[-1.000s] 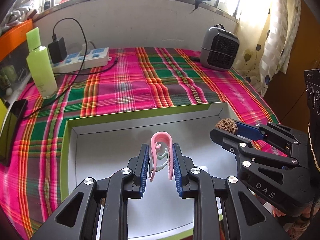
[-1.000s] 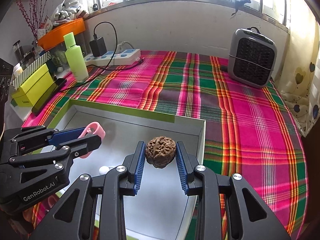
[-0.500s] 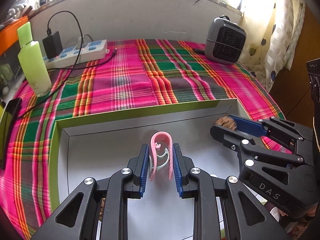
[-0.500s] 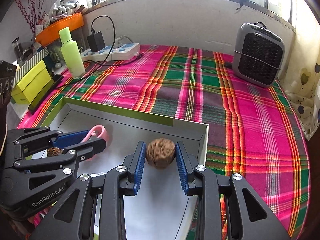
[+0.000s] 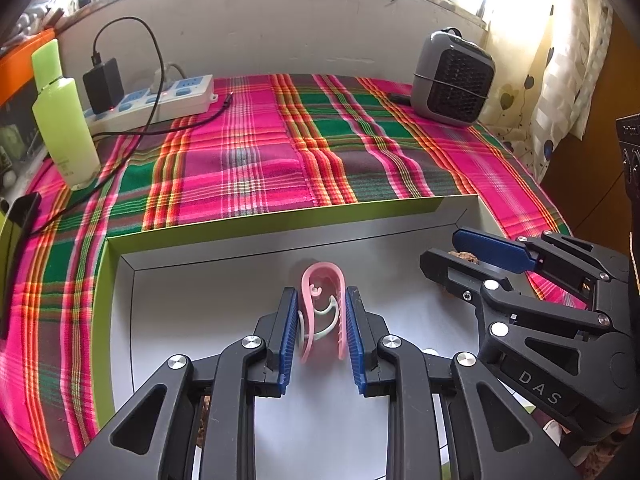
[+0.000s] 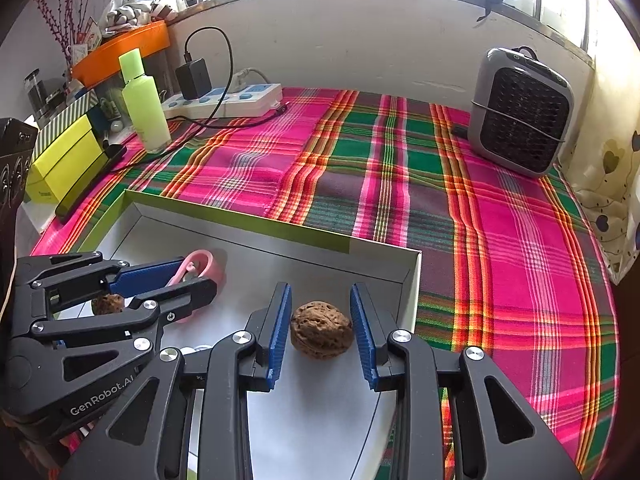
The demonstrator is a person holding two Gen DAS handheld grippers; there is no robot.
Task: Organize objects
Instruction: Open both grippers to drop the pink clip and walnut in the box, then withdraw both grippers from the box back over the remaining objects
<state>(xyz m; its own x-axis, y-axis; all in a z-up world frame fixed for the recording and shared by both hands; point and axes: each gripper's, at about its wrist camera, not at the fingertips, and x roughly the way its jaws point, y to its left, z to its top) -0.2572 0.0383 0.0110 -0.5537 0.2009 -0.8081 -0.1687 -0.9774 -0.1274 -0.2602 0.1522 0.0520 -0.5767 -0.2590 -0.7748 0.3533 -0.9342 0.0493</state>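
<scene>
Only the right wrist view shows a second walnut (image 6: 107, 304) behind the left tongs (image 6: 192, 280).

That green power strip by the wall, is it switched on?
Probably on. A small red light glows at the near end of the power strip, and a black charger is plugged into it.

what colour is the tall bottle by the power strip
Light green bottle, clearest in the right wrist view.
</scene>
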